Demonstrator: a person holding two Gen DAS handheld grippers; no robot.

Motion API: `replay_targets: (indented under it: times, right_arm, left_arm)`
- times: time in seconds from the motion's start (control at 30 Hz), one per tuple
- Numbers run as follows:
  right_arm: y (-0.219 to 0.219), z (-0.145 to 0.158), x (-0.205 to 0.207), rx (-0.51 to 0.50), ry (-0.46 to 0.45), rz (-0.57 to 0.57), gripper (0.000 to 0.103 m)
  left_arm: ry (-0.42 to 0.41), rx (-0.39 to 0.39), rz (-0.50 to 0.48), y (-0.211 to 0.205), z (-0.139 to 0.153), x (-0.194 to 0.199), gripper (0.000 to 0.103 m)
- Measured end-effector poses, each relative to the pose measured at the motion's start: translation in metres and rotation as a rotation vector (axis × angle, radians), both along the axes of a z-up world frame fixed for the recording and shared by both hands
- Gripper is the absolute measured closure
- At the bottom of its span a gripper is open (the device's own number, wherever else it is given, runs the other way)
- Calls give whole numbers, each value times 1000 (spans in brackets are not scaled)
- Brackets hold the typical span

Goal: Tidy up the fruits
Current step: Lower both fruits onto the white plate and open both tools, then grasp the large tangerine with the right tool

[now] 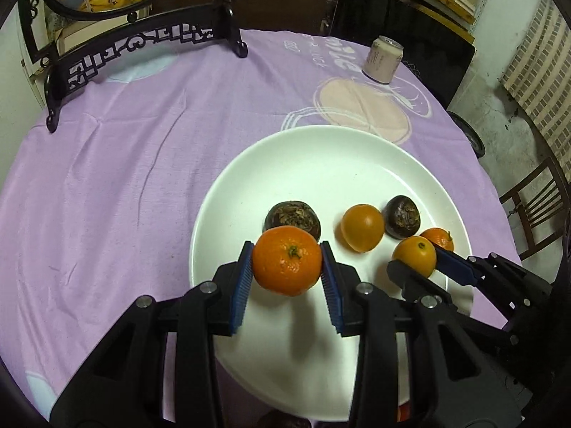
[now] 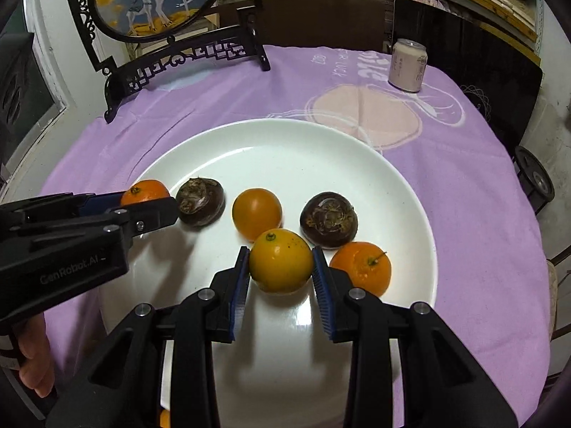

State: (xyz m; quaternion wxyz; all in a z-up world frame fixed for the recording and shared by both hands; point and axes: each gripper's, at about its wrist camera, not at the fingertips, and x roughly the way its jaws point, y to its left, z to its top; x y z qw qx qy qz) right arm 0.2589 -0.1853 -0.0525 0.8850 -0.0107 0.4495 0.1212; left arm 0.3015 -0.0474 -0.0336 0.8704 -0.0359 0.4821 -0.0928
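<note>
Off to the far left of my left claw (image 1: 287, 262), a black carved wooden stand (image 1: 125, 53) with fretwork stands on the lilac cloth (image 1: 125, 164), which lies in soft wrinkles. My left claw's ribbed blue pads (image 1: 239, 285) press both sides of a round, dimpled mandarin (image 1: 287, 260), stem stub up, held over the near part of the glossy white plate (image 1: 321, 164). Just beyond that fruit sits a dark, rough, flaky-topped water chestnut (image 1: 292, 215).

To its right, ahead of my right claw (image 2: 281, 271), lies a smooth, shiny orange tomato-like fruit (image 2: 257, 213). My right claw is clamped on a yellow-orange citrus (image 2: 281, 260) with fine speckled skin and a small green stem button; I cannot tell whether it rests on the plate. It touches or nearly touches the smooth fruit beyond it. Just right of that and a little farther off sits a second dark chestnut (image 2: 328, 219), scaly on top, and close against my right finger lies another pitted mandarin (image 2: 362, 267). Well beyond, to the right, a pale matte can (image 2: 408, 65) stands upright on the cloth.
</note>
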Motion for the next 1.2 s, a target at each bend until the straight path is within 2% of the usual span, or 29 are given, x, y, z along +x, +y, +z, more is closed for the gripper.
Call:
replay_targets:
  times: [0.07, 0.13, 0.17, 0.27, 0.37, 0.47, 0.53, 0.63, 0.8, 0.93, 1.1, 1.2]
  right_arm:
    - [2, -1, 3, -2, -7, 3, 68]
    - [5, 2, 2, -28, -34, -4, 50]
    - [4, 7, -1, -37, -52, -17, 50]
    - [0, 23, -17, -32, -79, -11, 49]
    - [-9, 43, -54, -43, -122, -21, 47]
    - [-23, 47, -103, 4, -135, -32, 38]
    - [-29, 41, -137, 43, -137, -42, 36]
    - [-35, 35, -165, 83, -106, -58, 36]
    - [-32, 42, -195, 57, -127, -62, 36]
    - [-19, 34, -208, 64, -92, -15, 36]
    - [13, 12, -215, 102, -12, 107, 36]
    - [32, 3, -212, 96, 3, 147, 36]
  left_arm:
    - [-5, -2, 1, -1, -1, 3, 65]
    - [-18, -11, 6, 0, 1, 4, 53]
    - [-34, -19, 11, 2, 6, -1, 43]
    - [-87, -29, 11, 8, 28, -19, 38]
    - [-131, -61, 10, 21, 47, -56, 36]
    - [-184, -37, 11, 34, 53, -106, 24]
    - [-206, -31, 7, 41, 49, -137, 24]
    - [-206, -41, 15, 52, 35, -172, 24]
    - [-172, -35, 34, 66, 18, -203, 24]
    - [-157, -36, 75, 83, 8, -218, 24]
    - [-132, -27, 84, 96, -2, -229, 24]
    - [-123, -31, 86, 102, -6, -235, 24]
